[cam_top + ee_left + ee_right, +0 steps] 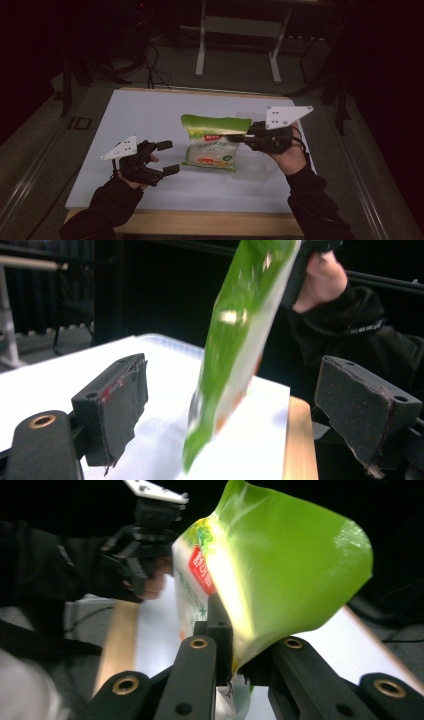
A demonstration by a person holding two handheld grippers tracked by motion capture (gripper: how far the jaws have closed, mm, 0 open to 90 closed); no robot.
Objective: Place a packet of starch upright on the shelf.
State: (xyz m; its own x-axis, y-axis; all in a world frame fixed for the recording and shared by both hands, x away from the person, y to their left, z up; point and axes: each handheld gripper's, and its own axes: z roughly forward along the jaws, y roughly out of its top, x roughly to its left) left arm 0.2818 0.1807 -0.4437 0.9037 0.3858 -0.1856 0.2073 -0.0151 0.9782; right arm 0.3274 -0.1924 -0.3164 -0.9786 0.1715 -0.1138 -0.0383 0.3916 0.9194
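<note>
A green and white food pouch (212, 142) with a red label hangs over the middle of the white table top (145, 117). My right gripper (239, 137) is shut on its right side, and in the right gripper view the pouch (280, 575) rises from between the closed jaws. My left gripper (169, 157) stands open just left of the pouch, apart from it. In the left gripper view the pouch (235, 340) hangs tilted between and beyond the two black pads (120, 400).
A clear plastic container (262, 167) lies on the table under my right hand. The wooden front edge (210, 222) runs along the near side. A metal table frame (240, 40) and cables stand on the floor beyond the far edge.
</note>
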